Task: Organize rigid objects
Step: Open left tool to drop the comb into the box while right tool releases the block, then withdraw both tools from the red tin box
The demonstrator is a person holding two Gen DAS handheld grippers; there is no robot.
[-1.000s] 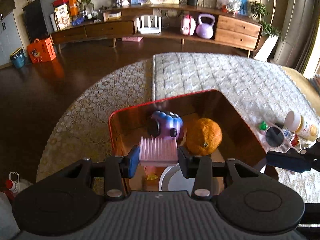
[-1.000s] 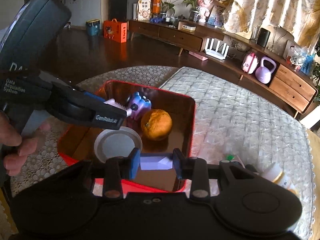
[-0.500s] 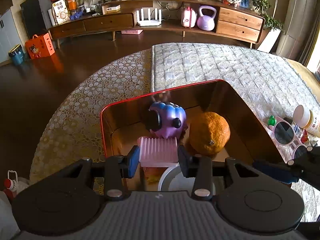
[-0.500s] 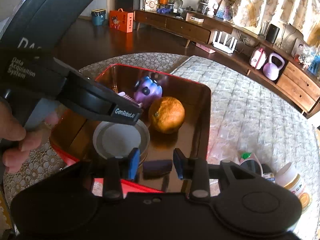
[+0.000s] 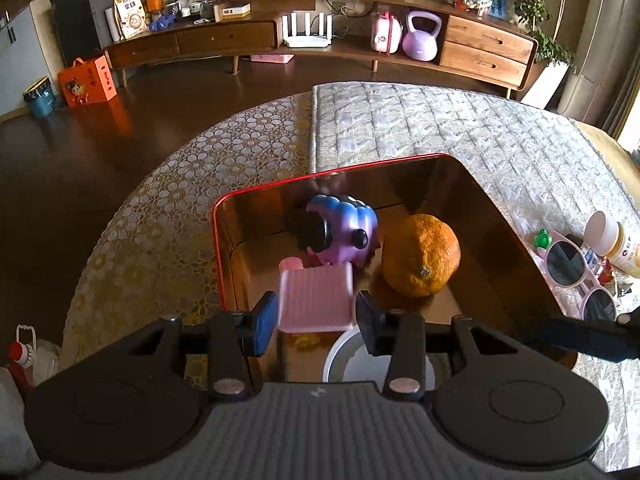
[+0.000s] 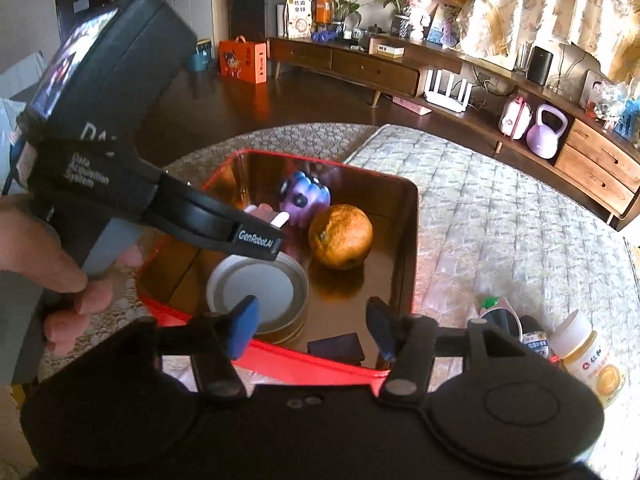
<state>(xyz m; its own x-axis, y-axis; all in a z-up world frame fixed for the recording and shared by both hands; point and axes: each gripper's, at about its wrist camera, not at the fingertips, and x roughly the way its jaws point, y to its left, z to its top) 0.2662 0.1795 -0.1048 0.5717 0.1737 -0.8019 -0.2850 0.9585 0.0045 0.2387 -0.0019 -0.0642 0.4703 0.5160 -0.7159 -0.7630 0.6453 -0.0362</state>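
Note:
A red-rimmed box (image 5: 218,248) (image 6: 412,236) with a shiny copper inside stands on the table. It holds a purple toy (image 5: 344,230) (image 6: 304,198), an orange (image 5: 420,256) (image 6: 340,236), a round white lid (image 6: 256,294) and a dark block (image 6: 336,348). My left gripper (image 5: 316,314) is over the box with its jaws parted; a pink ribbed block (image 5: 316,296) sits tilted between them, no pad touching it. My right gripper (image 6: 312,330) is open and empty above the dark block at the box's near edge.
Pink sunglasses (image 5: 576,276), a white-capped bottle (image 5: 612,240) (image 6: 588,360) and small items lie to the right of the box. A quilted mat (image 5: 440,128) covers the table's far right. The floor drops off to the left.
My left gripper's jaws have spread and the pink block has come loose and tilted. My right gripper has let go of the dark block, opened wide and drawn back.

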